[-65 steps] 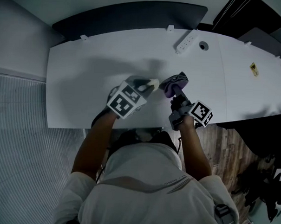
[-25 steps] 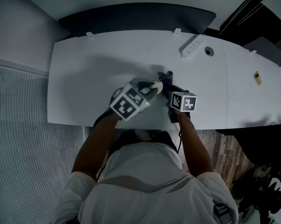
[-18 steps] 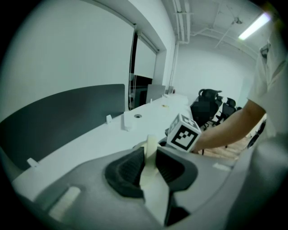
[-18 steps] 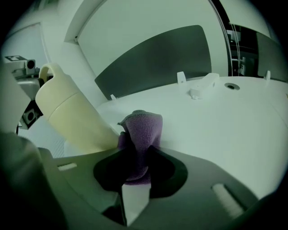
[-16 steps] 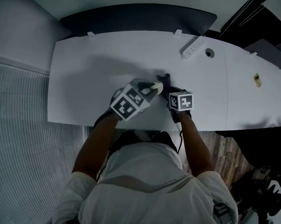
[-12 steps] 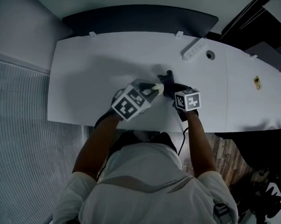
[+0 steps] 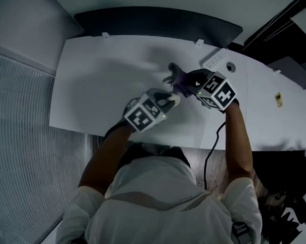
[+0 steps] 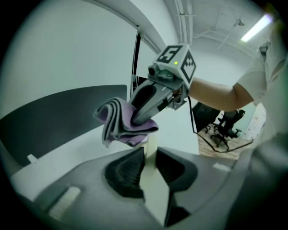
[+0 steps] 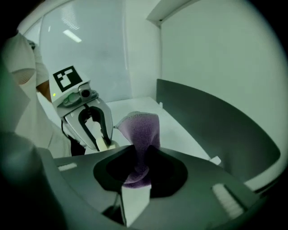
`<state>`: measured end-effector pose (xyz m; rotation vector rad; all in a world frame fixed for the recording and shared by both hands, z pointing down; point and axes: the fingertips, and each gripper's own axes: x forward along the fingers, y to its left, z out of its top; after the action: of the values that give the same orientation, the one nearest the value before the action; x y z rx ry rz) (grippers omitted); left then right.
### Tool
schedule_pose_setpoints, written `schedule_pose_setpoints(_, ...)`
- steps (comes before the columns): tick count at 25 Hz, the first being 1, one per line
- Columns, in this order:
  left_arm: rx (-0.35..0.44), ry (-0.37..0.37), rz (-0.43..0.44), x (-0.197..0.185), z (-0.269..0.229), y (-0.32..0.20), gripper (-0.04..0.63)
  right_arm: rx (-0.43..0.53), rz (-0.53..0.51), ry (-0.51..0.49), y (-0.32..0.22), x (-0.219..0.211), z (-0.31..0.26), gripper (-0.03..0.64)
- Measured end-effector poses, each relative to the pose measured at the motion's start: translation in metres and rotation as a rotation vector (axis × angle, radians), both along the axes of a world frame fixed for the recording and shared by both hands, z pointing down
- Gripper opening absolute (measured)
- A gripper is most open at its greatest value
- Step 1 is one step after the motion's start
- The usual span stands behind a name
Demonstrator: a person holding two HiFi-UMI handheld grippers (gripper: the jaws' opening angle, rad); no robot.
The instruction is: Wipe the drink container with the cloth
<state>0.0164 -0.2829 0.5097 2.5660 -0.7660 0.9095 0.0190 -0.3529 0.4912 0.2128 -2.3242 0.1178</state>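
Clenched on the pale drink container, the left gripper leaves its narrow top sticking out ahead. The right gripper has its jaws pinched on the bunched purple cloth, which sits right at the container's top end. Both are over the middle of the white table.

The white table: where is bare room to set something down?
The table is bare from its left edge to the left gripper, and right of the right gripper toward the yellow sticker. Crowded: the middle, around the cloth.
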Motion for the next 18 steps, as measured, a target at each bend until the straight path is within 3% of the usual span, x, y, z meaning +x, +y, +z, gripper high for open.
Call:
schedule_pose_setpoints(4, 0.005, 0.001, -0.006, 0.000, 0.001, 0.000, 0.083, 0.034, -0.265, 0.194, 0.012, -0.012, 0.017, 0.091)
schedule_pose_setpoints(7, 0.006, 0.000, -0.007, 0.000, 0.000, 0.000, 0.083, -0.029, -0.400, 0.234, 0.026, -0.016, 0.026, 0.089)
schedule_pose_setpoints(18, 0.010, -0.003, -0.027, -0.002, -0.001, 0.003, 0.083, -0.201, -0.544, 0.252, 0.031, -0.024, 0.066, 0.086)
